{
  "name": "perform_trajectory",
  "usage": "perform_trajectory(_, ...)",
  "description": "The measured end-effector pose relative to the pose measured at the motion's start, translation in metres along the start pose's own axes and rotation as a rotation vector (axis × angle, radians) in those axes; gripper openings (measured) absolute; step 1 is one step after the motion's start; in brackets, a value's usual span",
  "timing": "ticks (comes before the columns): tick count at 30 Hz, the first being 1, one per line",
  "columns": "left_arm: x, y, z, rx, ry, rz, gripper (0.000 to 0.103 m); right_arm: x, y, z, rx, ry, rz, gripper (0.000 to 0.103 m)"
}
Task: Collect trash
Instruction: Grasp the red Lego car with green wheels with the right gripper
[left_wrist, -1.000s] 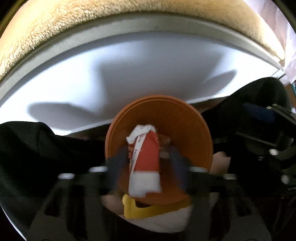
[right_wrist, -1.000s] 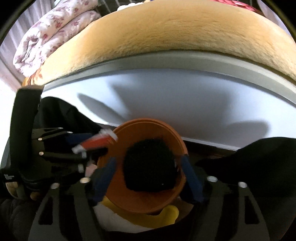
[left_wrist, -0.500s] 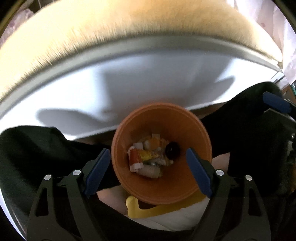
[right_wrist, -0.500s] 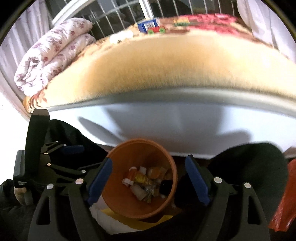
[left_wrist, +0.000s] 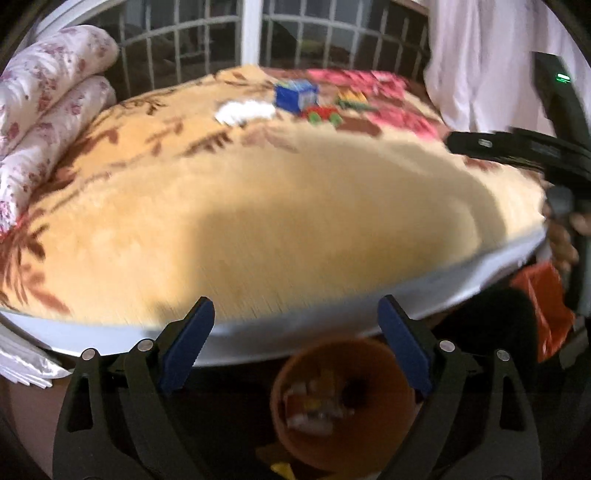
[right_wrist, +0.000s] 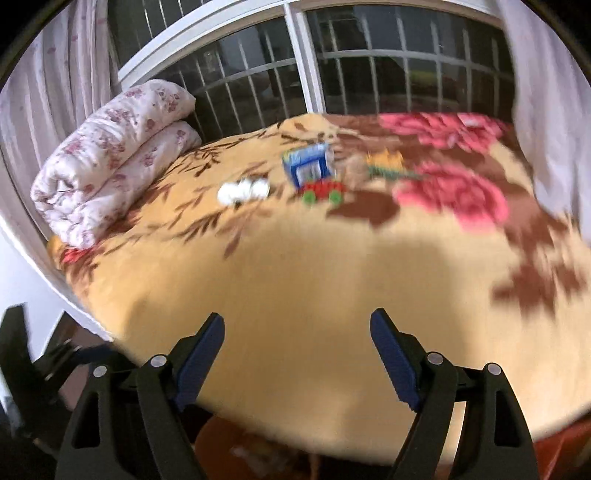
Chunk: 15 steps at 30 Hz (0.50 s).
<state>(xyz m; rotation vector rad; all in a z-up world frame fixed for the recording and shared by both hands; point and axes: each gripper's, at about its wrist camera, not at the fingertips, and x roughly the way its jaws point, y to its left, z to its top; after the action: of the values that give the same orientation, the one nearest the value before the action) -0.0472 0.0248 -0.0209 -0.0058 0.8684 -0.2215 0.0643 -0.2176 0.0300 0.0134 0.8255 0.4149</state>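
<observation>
An orange bin (left_wrist: 341, 402) with several scraps inside stands on the floor below the bed edge; its rim also shows in the right wrist view (right_wrist: 236, 446). My left gripper (left_wrist: 295, 325) is open and empty above the bin. My right gripper (right_wrist: 297, 339) is open and empty over the near edge of the bed. Far across the blanket lie a white crumpled tissue (right_wrist: 242, 192), a blue carton (right_wrist: 308, 168), a red-and-green wrapper (right_wrist: 323, 192) and a yellow-green wrapper (right_wrist: 384, 164). The same items show in the left wrist view: tissue (left_wrist: 243, 110), carton (left_wrist: 295, 94).
A yellow floral blanket (right_wrist: 314, 280) covers the bed. A rolled floral quilt (right_wrist: 110, 155) lies at the far left by the barred window (right_wrist: 332, 74). White curtains (left_wrist: 480, 55) hang at the right. An orange bag (left_wrist: 543, 306) sits low right beside the bed.
Both grippers have risen from over the bin to bed height and now face across the blanket. One second ago the left held a red-white wrapper; it now lies in the bin.
</observation>
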Motion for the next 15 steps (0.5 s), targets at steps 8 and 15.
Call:
perform_trajectory(8,0.014,0.017,0.028,-0.084,-0.029,-0.02,0.088,0.115,-0.003,0.092,-0.174,0.004,-0.11,0.087)
perform_trajectory(15,0.03,0.03,0.04,-0.107,-0.017,-0.039,0.088,0.187,-0.008,0.127,-0.261,0.087,-0.115,0.089)
